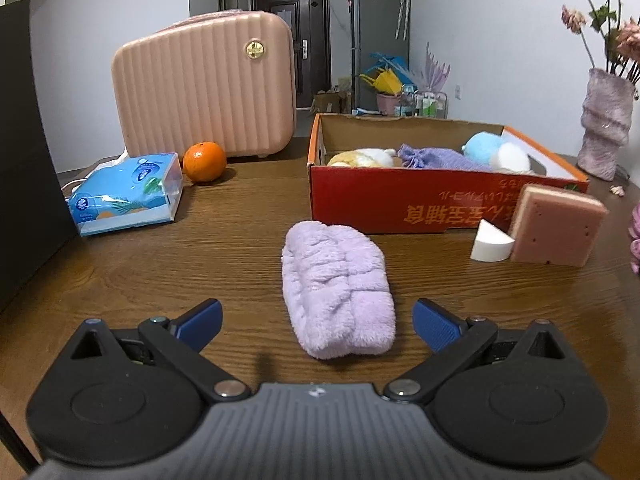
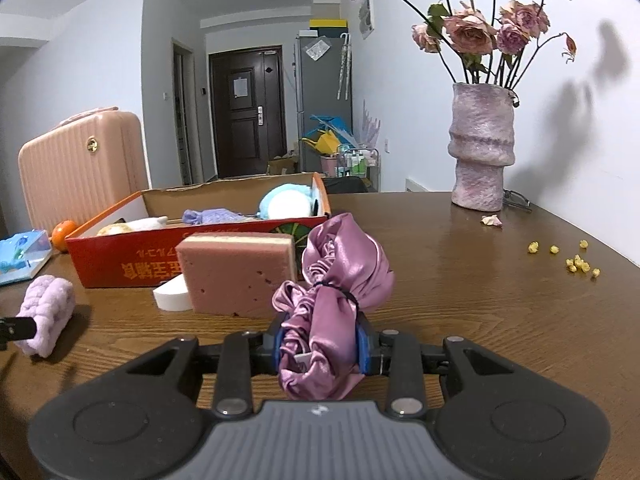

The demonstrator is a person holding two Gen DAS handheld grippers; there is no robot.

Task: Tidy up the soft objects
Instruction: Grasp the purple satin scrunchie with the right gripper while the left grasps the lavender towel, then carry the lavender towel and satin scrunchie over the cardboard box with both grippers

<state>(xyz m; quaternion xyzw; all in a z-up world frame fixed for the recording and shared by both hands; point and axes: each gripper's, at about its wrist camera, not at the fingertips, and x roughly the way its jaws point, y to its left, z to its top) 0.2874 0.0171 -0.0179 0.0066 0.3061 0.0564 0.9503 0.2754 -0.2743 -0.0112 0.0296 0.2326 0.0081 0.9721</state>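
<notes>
A folded lilac fleece cloth [image 1: 338, 292] lies on the wooden table, its near end between the wide-open fingers of my left gripper [image 1: 318, 324]; it also shows in the right wrist view [image 2: 46, 314]. My right gripper [image 2: 320, 346] is shut on a bundled pink satin cloth [image 2: 340, 280] tied with a black band. The red cardboard box [image 1: 400, 204] holds a yellow plush, a purple pouch [image 1: 432, 158] and a blue-white plush [image 1: 496, 152]. A pink sponge [image 1: 556, 226] and a white wedge sponge [image 1: 490, 242] lean against the box front.
A pink ribbed case [image 1: 208, 84], an orange [image 1: 204, 162] and a blue tissue pack [image 1: 128, 194] stand at the back left. A pink vase with dried roses [image 2: 480, 148] stands at the back right, with yellow crumbs [image 2: 578, 262] nearby. A dark panel [image 1: 24, 160] borders the left.
</notes>
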